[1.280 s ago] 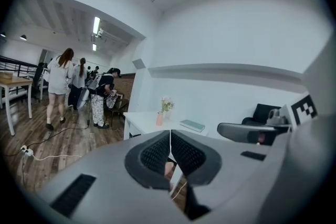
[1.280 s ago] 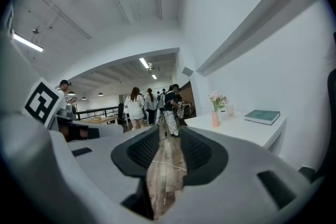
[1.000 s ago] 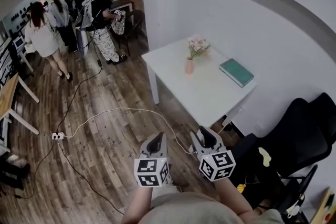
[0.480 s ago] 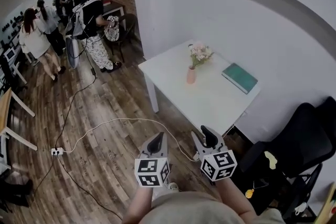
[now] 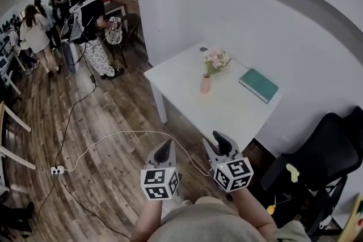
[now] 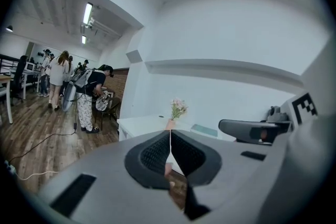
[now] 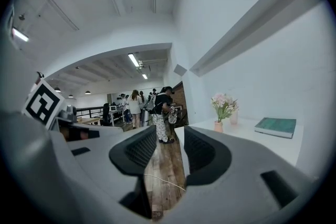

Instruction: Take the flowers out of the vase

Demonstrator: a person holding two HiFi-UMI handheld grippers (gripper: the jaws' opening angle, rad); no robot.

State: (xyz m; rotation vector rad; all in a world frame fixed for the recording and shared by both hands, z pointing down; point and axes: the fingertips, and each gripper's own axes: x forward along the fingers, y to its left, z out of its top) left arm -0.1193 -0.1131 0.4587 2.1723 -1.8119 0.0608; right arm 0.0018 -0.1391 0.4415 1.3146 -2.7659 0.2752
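Where they stand on the white table point(image 5: 227, 109), the pale pink flowers point(image 5: 216, 58) sit upright in a small pink vase point(image 5: 205, 85). A green book point(image 5: 258, 85) lies nearby, and a black chair point(image 5: 317, 156) stands beside the table. Left gripper point(image 5: 164, 151): jaws closed, empty. Right gripper point(image 5: 221, 143): jaws wide apart, empty. Both point roughly level over the wooden floor point(image 5: 113, 105), well short of the table.

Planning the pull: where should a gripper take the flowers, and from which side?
Take the flowers by the bare stems just above the vase, below the soft blooms. Come level from the near table edge, where nothing stands in the way, then lift up. The open right gripper probably suits.
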